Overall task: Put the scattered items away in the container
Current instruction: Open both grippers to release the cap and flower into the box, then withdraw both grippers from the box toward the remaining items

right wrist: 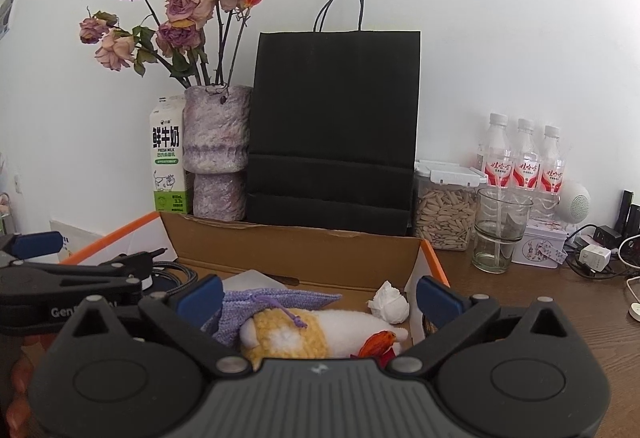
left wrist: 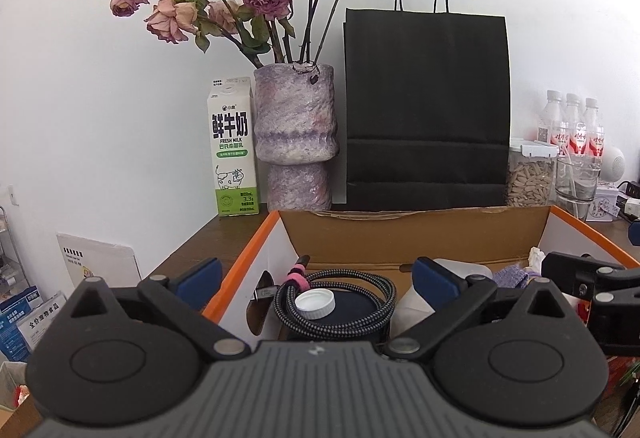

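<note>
- Left gripper (left wrist: 318,280): we see its fingers (left wrist: 199,277) spread wide, nothing between them, above a coiled cable (left wrist: 335,298) and white cap (left wrist: 315,303) inside the cardboard box (left wrist: 400,234).
- Right gripper (right wrist: 320,296): fingers (right wrist: 438,301) spread, empty, over the plush toy (right wrist: 320,330), purple knit pouch (right wrist: 256,304) and crumpled tissue (right wrist: 390,304) in that box.
- Box sits on the bench (right wrist: 540,298).

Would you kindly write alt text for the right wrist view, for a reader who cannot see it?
The right gripper, jaws open, hovers over an orange-edged cardboard box holding a plush toy, a purple knitted pouch and crumpled tissue. Behind stand a black paper bag, a vase of dried roses and a milk carton.
</note>
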`<move>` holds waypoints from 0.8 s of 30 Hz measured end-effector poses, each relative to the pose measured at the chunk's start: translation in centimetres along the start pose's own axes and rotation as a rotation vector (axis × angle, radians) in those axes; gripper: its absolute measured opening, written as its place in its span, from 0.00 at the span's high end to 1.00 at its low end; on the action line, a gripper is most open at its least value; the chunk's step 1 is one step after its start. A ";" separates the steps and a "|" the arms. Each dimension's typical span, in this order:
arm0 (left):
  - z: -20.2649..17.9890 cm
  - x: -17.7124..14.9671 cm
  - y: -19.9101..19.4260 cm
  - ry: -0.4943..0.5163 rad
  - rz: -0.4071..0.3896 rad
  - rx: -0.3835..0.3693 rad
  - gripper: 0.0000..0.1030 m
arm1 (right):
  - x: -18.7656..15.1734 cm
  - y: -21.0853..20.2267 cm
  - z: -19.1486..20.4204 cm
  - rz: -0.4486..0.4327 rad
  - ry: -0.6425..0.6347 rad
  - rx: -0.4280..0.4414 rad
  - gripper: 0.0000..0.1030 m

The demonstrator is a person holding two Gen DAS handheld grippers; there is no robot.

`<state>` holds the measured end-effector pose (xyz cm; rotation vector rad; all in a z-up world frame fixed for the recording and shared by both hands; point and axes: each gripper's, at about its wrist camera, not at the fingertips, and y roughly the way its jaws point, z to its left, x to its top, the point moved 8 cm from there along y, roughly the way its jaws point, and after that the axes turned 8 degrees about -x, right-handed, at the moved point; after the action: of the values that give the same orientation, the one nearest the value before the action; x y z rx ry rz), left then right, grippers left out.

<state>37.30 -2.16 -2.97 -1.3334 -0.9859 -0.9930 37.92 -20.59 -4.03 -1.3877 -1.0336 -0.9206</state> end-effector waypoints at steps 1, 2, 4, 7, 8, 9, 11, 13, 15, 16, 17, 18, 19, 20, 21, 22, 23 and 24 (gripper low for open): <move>0.0 0.0 -0.2 -0.004 -0.006 0.000 0.00 | -0.1 -0.1 0.0 -0.003 -0.003 -0.002 0.00; 0.1 0.0 -0.4 -0.006 -0.014 0.003 0.00 | -0.2 -0.2 0.0 -0.007 -0.006 -0.005 0.00; 0.2 -0.1 -0.9 -0.007 -0.031 0.008 0.00 | -0.4 -0.6 0.1 -0.013 -0.012 -0.008 0.00; 0.4 0.0 -2.0 -0.011 -0.061 0.015 0.00 | -0.7 -1.3 0.1 -0.026 -0.020 -0.015 0.00; 0.5 0.0 -2.3 -0.015 -0.068 0.016 0.00 | -0.8 -1.7 0.0 -0.034 -0.019 -0.021 0.00; 0.7 0.0 -2.6 -0.020 -0.073 0.015 0.00 | -0.9 -2.1 -0.2 -0.044 -0.016 -0.031 0.00; 1.0 -0.2 -3.1 -0.026 -0.074 0.017 0.00 | -1.0 -2.8 -0.5 -0.058 -0.013 -0.045 0.00; 1.2 -0.4 -3.5 -0.026 -0.071 0.023 0.00 | -1.2 -3.4 -0.8 -0.064 -0.005 -0.049 0.00; 1.4 -0.7 -4.0 -0.025 -0.068 0.026 0.00 | -1.5 -4.1 -1.1 -0.066 0.002 -0.055 0.00; 1.4 -0.8 -4.2 -0.023 -0.068 0.027 0.00 | -1.7 -4.3 -1.2 -0.065 0.003 -0.058 0.00; 1.5 -0.9 -4.5 -0.022 -0.068 0.029 0.00 | -1.8 -4.6 -1.3 -0.064 0.004 -0.060 0.00; 1.6 -1.0 -4.8 -0.021 -0.069 0.030 0.00 | -2.1 -4.8 -1.4 -0.062 0.004 -0.061 0.00; 1.6 -1.1 -5.0 -0.021 -0.069 0.032 0.00 | -2.2 -5.0 -1.5 -0.060 0.003 -0.062 0.00; 1.7 -1.3 -5.3 -0.022 -0.068 0.033 0.00 | -2.4 -5.2 -1.5 -0.059 0.002 -0.063 0.00; 1.8 -1.4 -5.5 -0.023 -0.067 0.033 0.00 | -2.5 -5.4 -1.5 -0.057 0.000 -0.064 0.00; 1.9 -1.5 -5.7 -0.026 -0.065 0.033 0.00 | -2.7 -5.6 -1.6 -0.056 -0.002 -0.063 0.00; 1.9 -1.6 -5.9 -0.027 -0.062 0.034 0.00 | -2.8 -5.8 -1.6 -0.055 -0.002 -0.063 0.00; 2.0 -1.8 -6.1 -0.028 -0.060 0.034 0.00 | -3.0 -6.1 -1.6 -0.053 -0.004 -0.062 0.00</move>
<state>30.93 -0.13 -2.87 -1.2994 -1.0651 -1.0009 31.28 -22.42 -4.82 -1.4199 -1.0570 -0.9958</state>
